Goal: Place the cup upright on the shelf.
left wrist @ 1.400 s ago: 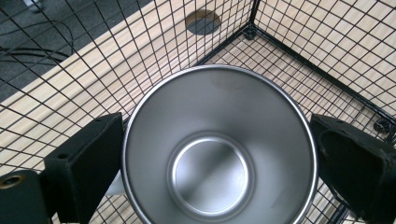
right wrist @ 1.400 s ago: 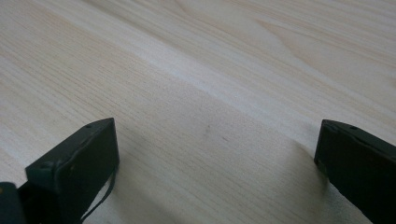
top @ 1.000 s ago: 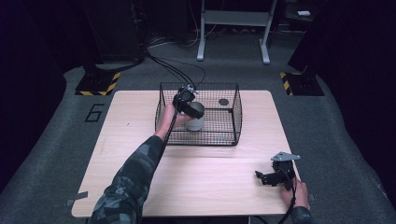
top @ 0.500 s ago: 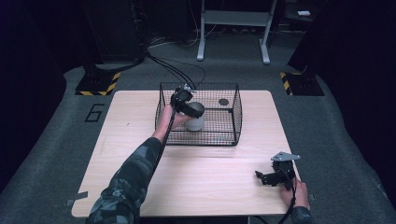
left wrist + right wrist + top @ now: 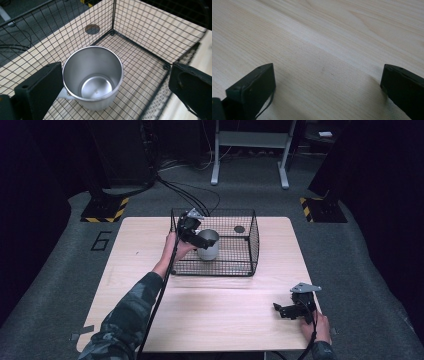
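A shiny metal cup point(image 5: 207, 245) stands upright and empty inside a black wire basket point(image 5: 252, 236) at the far middle of the wooden table point(image 5: 215, 320). My left gripper point(image 5: 193, 233) hovers at the cup's left rim, open. In the left gripper view the cup point(image 5: 93, 77) sits between the wide-apart jaws, close against the left one, while the left gripper point(image 5: 117, 75) grips nothing. My right gripper point(image 5: 283, 310) rests near the table's front right corner, open. In the right gripper view the right gripper point(image 5: 328, 75) has only bare wood between its jaws.
A small dark disc point(image 5: 239, 229) lies on the basket floor at its far right, also seen as the dark disc point(image 5: 92, 29) beyond the cup. The basket walls point(image 5: 140, 25) rise around the cup. Black cables trail off the table's far edge.
My left gripper has shifted slightly to the left at the cup's rim. The cup and the right gripper have stayed put.
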